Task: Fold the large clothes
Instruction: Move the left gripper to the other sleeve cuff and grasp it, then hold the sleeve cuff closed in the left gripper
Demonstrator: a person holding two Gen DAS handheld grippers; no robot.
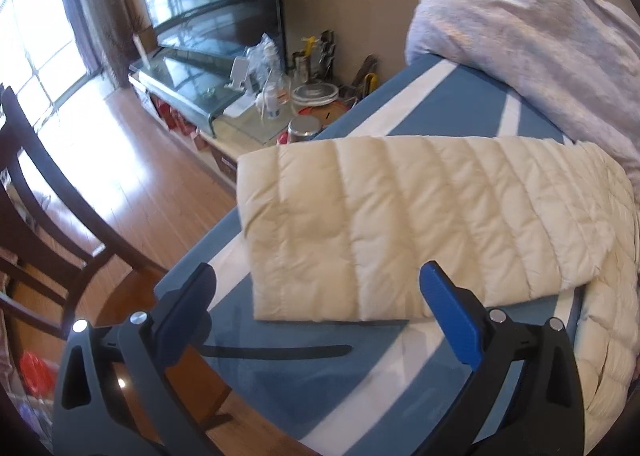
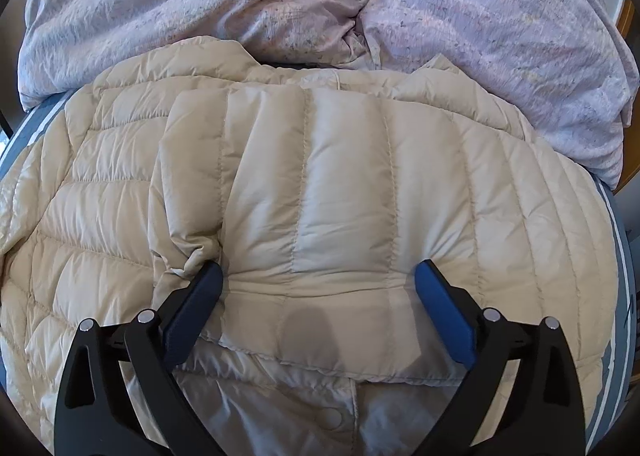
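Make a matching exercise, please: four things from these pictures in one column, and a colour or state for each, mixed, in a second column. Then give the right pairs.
Things:
1. down jacket
2. bedding pile
3. table cover
4. left gripper

Colour or state:
A. blue with white stripes
B. open, holding nothing
C. cream, quilted, one panel folded over
D. pale lilac, crumpled

Pairs: 1-C, 2-D, 3-A, 4-B
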